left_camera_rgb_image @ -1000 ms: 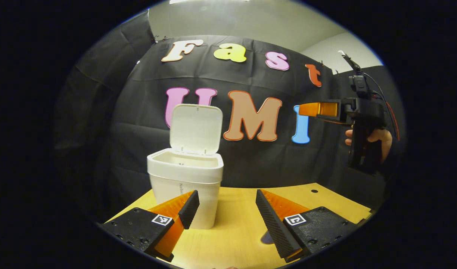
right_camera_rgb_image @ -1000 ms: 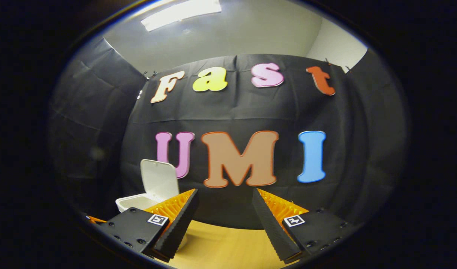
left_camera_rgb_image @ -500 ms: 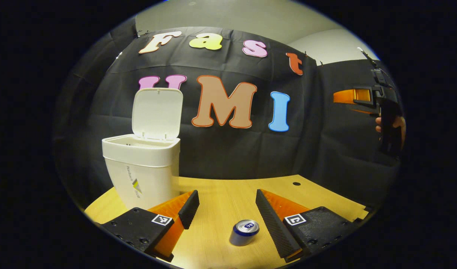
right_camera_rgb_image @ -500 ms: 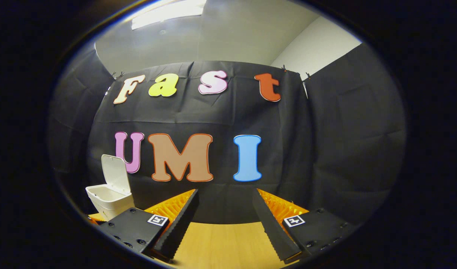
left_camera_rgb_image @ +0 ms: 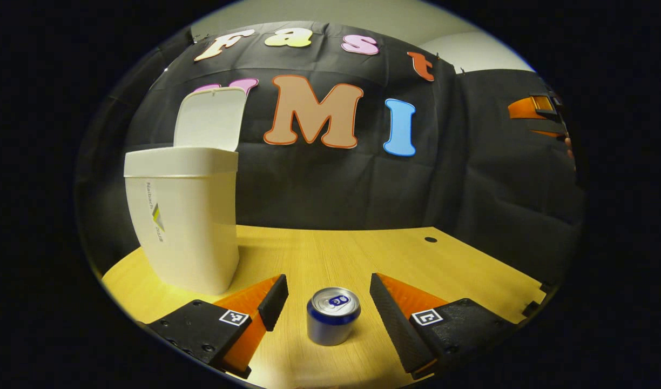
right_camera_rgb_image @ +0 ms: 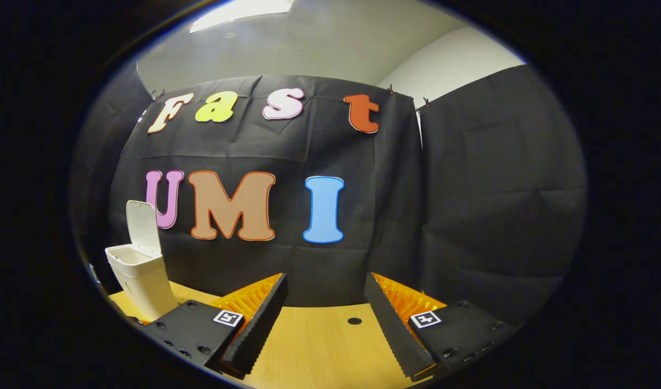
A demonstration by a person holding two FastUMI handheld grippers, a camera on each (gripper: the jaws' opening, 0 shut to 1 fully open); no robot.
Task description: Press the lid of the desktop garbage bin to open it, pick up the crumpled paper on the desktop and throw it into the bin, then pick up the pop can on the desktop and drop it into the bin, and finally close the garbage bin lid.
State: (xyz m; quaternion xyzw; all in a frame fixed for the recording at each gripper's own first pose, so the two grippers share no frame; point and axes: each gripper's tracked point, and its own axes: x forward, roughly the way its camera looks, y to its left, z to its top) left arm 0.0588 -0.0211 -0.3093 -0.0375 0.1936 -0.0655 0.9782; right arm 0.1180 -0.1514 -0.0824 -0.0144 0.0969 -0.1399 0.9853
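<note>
In the left gripper view the left gripper hangs low over the wooden table with its jaws spread wide, and the pop can stands upright on the table between the two fingers, touching neither. The can's top, with its pull tab, faces up. To the left of the can, a little farther back, stands the white bin with its lid swung up and open behind the rim. A small dark hole sits in the tabletop toward the far right. High at the right edge of the same view the right gripper is held well above the table — whether it is wide or narrow cannot be told from there. In the right gripper view that gripper's own fingers stand wide apart with nothing between them, over the table's bare wood; the bin shows far off at the left, lid raised, and the hole lies between the fingers, farther on.
</note>
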